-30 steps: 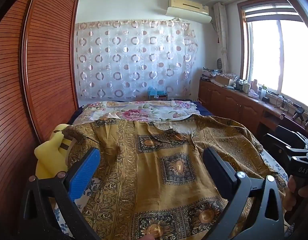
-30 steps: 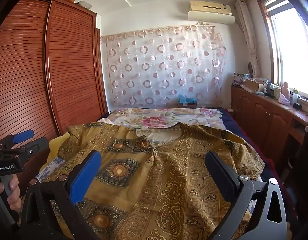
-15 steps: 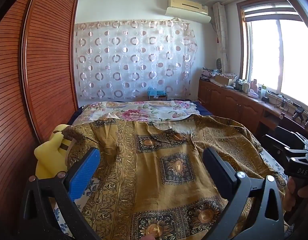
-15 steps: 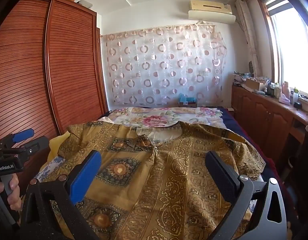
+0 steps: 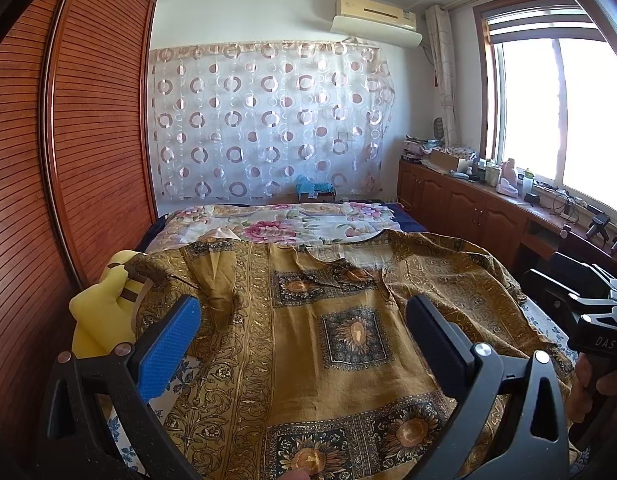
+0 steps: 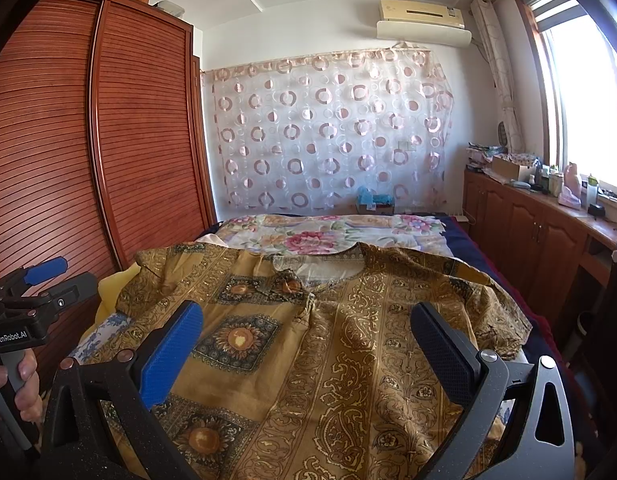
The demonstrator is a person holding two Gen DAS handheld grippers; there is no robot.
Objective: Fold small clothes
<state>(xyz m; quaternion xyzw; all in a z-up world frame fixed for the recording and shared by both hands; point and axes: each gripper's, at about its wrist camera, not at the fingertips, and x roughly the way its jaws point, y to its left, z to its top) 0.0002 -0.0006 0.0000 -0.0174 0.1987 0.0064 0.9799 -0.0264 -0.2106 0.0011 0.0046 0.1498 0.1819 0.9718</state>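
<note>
A mustard-gold patterned shirt [image 5: 308, 336] lies spread flat on the bed, collar away from me, sleeves out to both sides. The same shirt [image 6: 348, 340] fills the right wrist view. My left gripper [image 5: 304, 320] hovers open above the shirt's lower left half, nothing between its fingers. My right gripper [image 6: 308, 324] is open too, held over the lower right half. Each gripper shows at the edge of the other's view, the right gripper [image 5: 584, 300] held by a hand, the left gripper [image 6: 32, 292] likewise.
A floral bedsheet [image 5: 284, 224] covers the bed beyond the shirt. A yellow plush toy [image 5: 104, 304] lies at the bed's left edge against the slatted wooden wardrobe [image 5: 68, 160]. A wooden cabinet [image 5: 468, 208] with clutter runs under the window at right.
</note>
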